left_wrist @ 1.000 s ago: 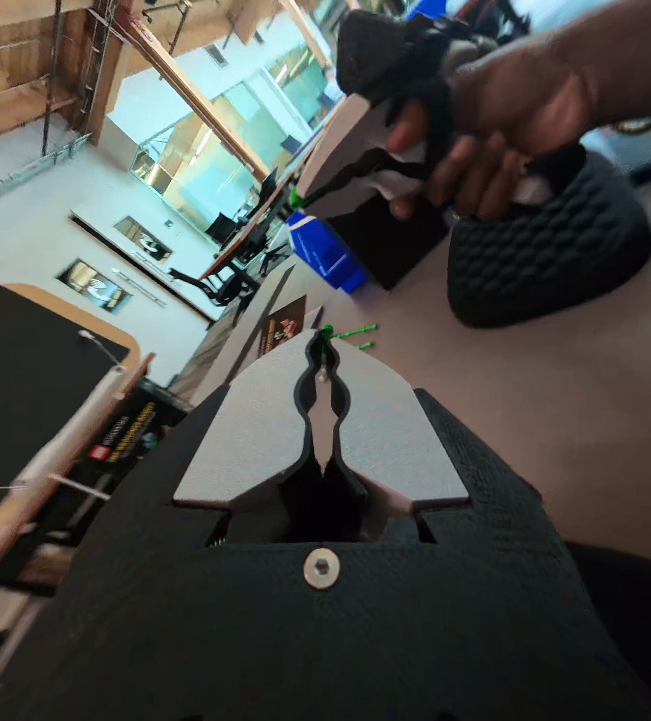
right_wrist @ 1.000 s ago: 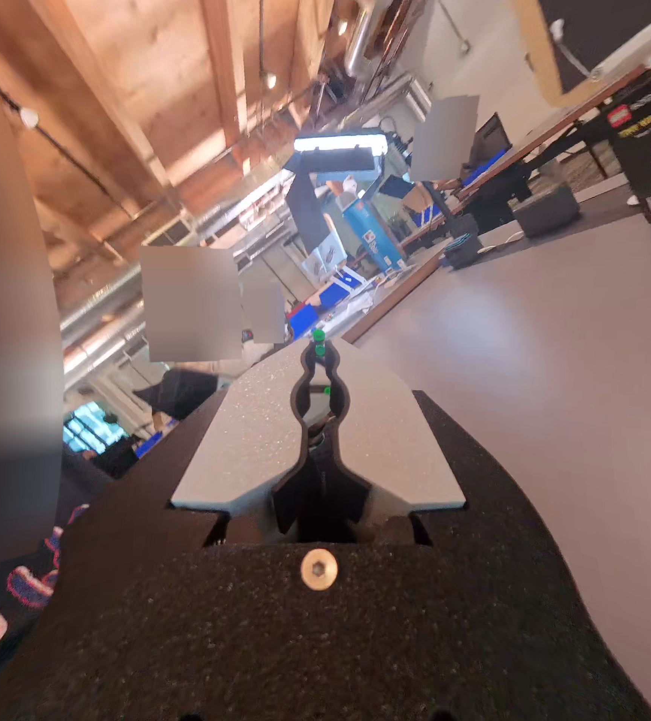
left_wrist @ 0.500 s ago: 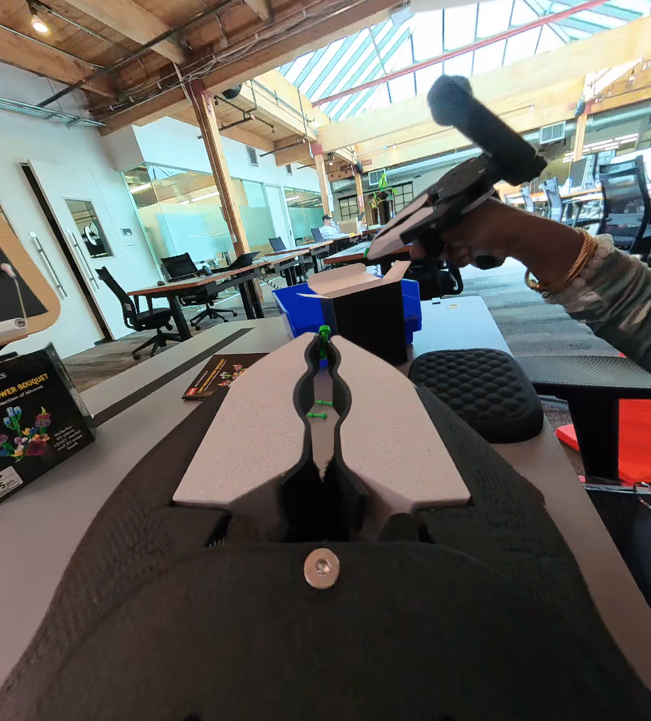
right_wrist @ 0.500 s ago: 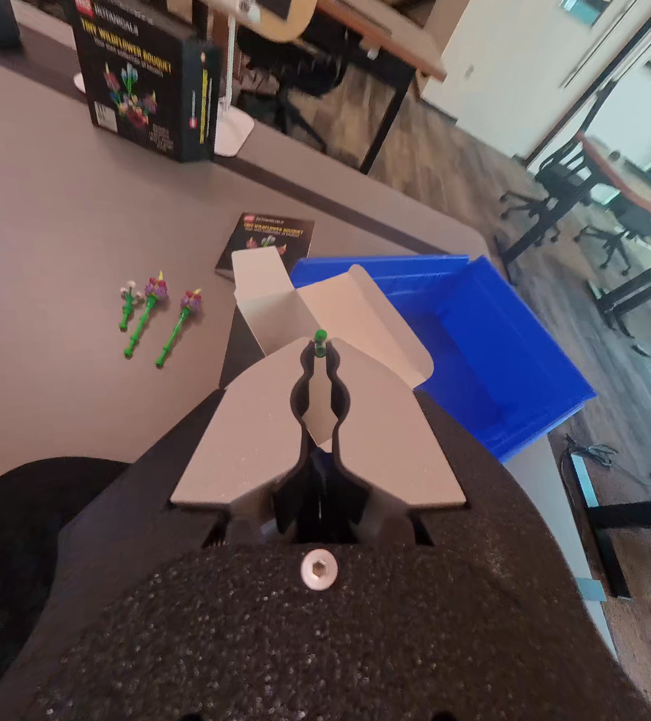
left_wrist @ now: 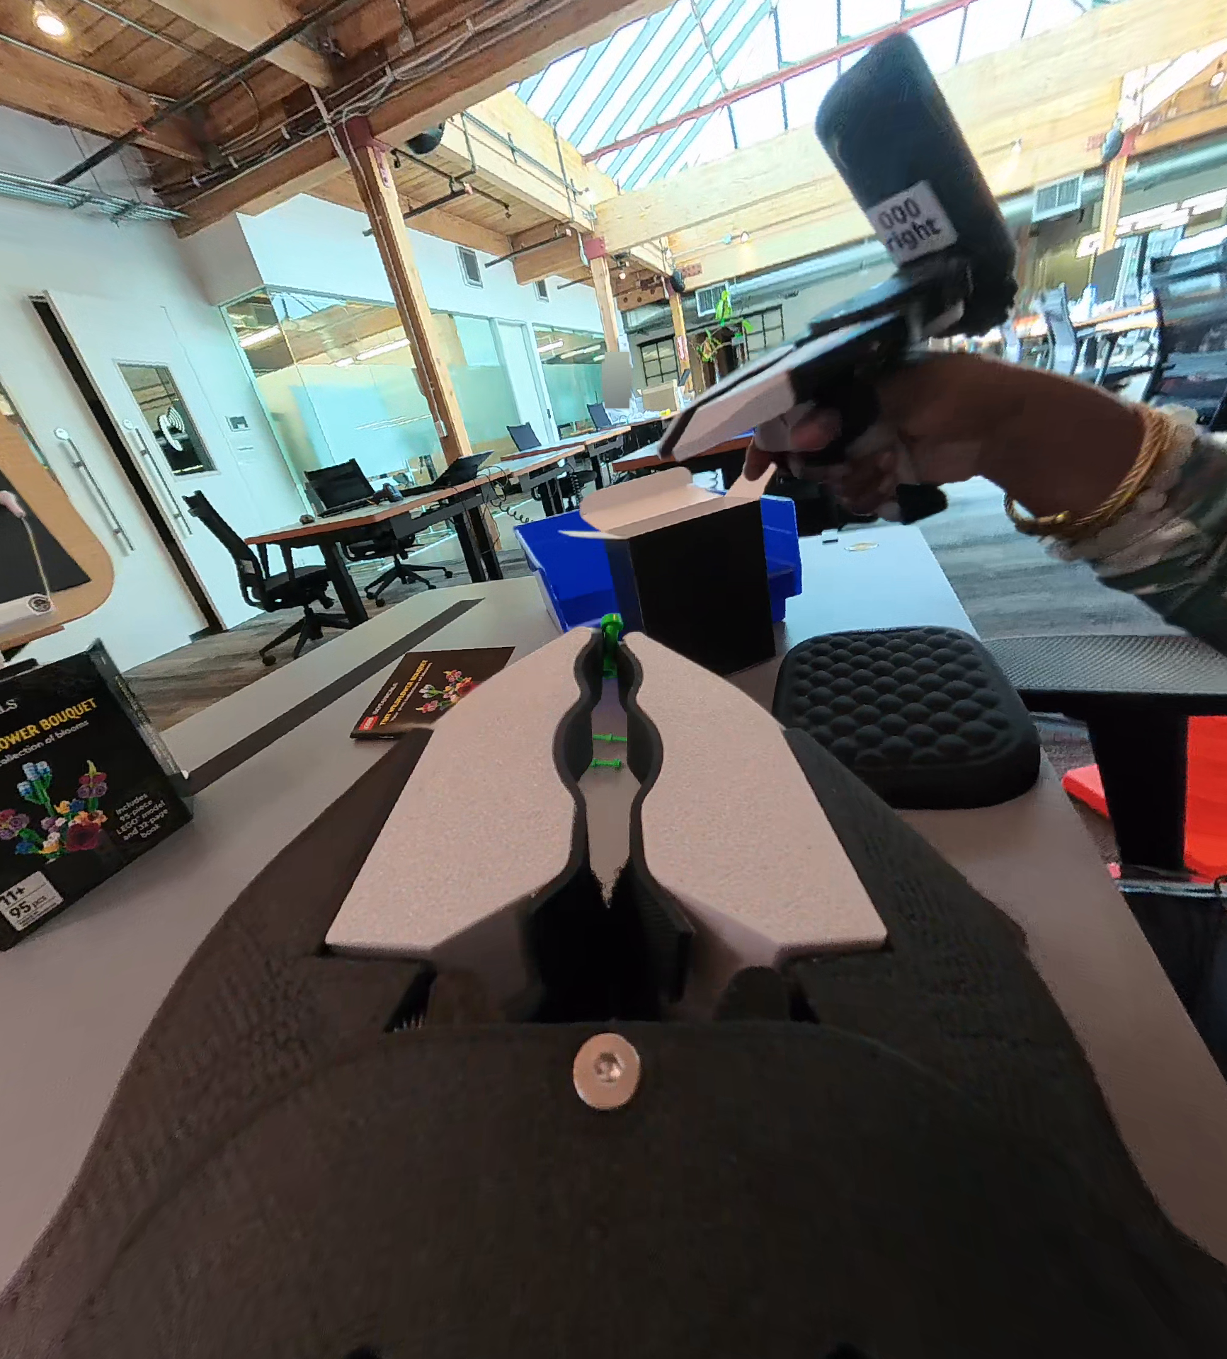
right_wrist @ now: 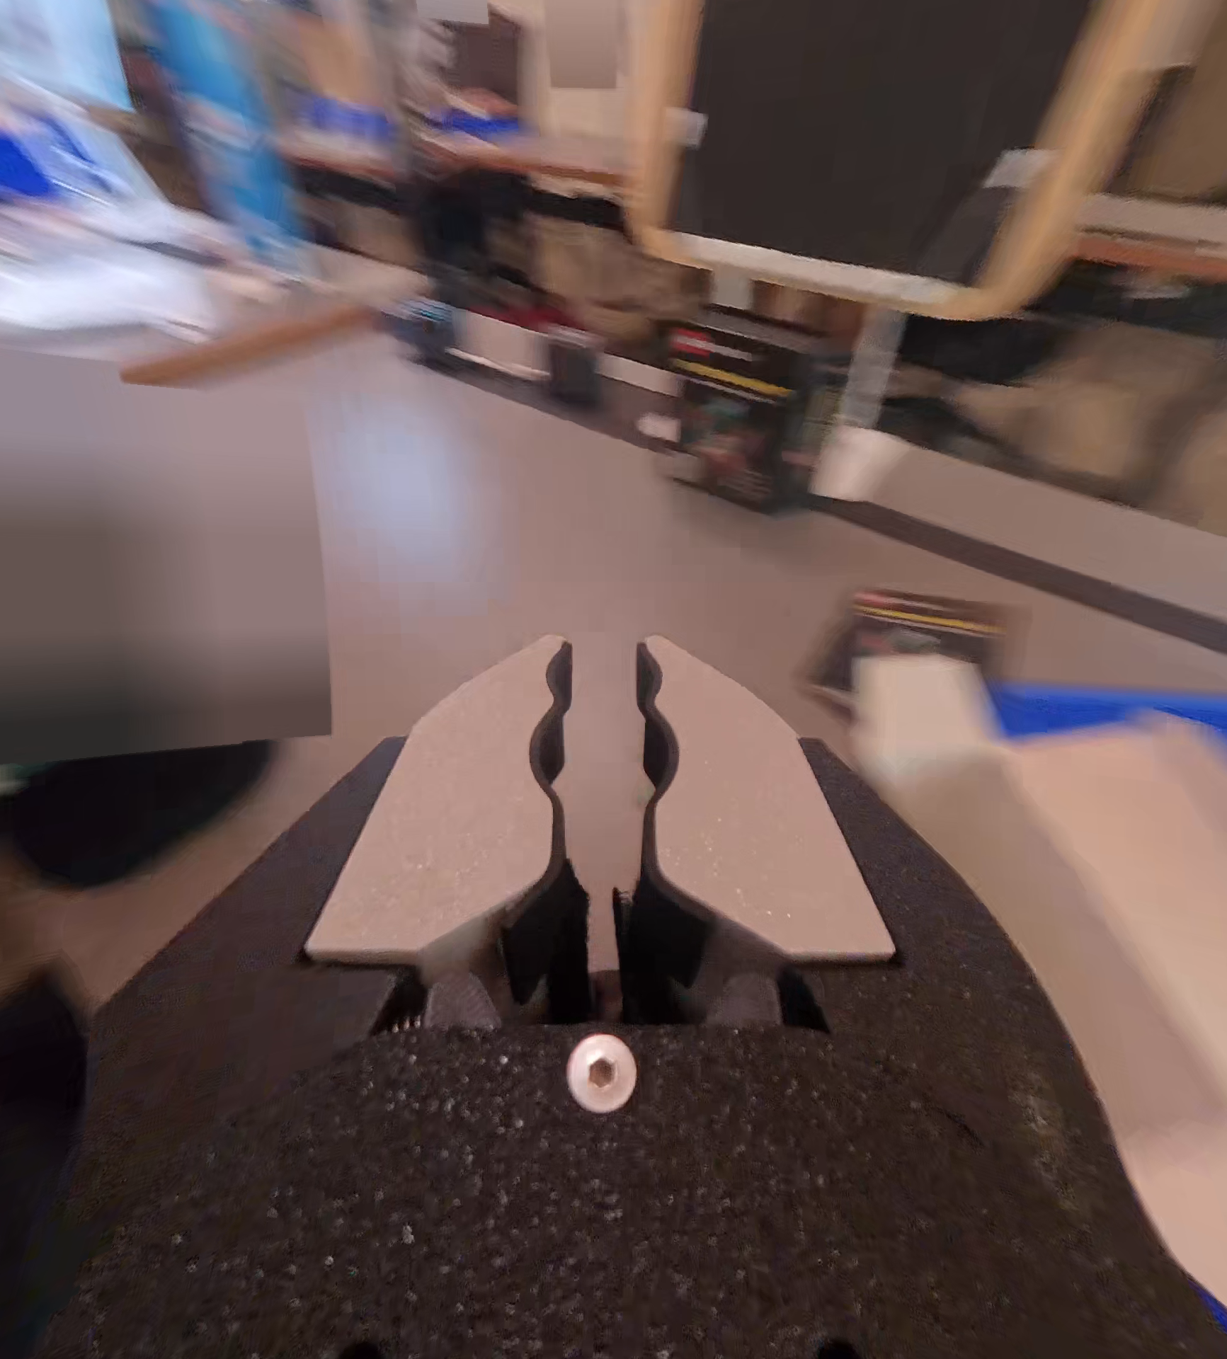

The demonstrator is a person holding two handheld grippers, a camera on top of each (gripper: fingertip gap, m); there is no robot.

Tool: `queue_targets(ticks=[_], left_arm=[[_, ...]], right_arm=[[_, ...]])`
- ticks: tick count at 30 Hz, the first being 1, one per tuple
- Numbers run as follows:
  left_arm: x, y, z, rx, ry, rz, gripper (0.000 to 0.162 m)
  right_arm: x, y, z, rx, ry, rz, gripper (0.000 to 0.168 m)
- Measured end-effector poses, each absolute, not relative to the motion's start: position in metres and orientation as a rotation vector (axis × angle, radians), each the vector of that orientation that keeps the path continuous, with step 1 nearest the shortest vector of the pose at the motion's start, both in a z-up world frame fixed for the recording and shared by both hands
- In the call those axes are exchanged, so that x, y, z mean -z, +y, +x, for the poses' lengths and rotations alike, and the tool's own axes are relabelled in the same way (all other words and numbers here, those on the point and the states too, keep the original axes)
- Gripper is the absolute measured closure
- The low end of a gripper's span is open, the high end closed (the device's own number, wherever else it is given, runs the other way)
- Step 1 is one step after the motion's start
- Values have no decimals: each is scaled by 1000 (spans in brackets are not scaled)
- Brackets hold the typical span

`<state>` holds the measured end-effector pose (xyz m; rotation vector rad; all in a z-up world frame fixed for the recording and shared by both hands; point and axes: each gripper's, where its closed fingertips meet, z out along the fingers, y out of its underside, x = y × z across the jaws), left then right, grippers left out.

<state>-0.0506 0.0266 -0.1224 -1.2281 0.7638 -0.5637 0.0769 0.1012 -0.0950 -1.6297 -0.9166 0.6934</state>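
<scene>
Left wrist view shows your smooth grey surface (left_wrist: pixel 154 993), with a blue plastic bin (left_wrist: pixel 566 566) at its far edge and a black cardboard carton (left_wrist: pixel 698 588), white flaps open, touching the bin's front. Your left gripper (left_wrist: pixel 612 647) pinches a thin green plastic stem (left_wrist: pixel 610 629) at the fingers' tips. It looks hard and slippery, so squeeze evenly. Your right gripper (right_wrist: pixel 603 651), raised above the carton, has its fingers narrowly parted and empty.

An open-plan office is showing here: desks (left_wrist: pixel 382 518) with rolling chairs (left_wrist: pixel 279 588) are standing in rows, glass-walled meeting rooms (left_wrist: pixel 345 382) are lining the back, and timber beams (left_wrist: pixel 404 279) and skylights (left_wrist: pixel 676 59) are spanning overhead.
</scene>
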Motion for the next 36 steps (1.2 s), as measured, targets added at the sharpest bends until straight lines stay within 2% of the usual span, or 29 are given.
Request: queue_targets(ticks=[3,8,13,33,36], left_arm=[[129,28,-47,499,813,-1251,159],[131,21,-36,420,912,-1197,159],[116,4,-34,588,902,-1090,159],[109,-9,-31,796,900,-1049,159],[110,-4,-33,772,869,-1066,150]], right_arm=[[97,50,23,-1108,-1068,-1532,151],[124,20,-25,-1238,-1210,-1550,152],[111,3,-36,-1591,-1173,-1476,154],[111,-7,-41,-1464,-1342,-1276,163],[103,8,-30,-1379,-1281,-1298,163]])
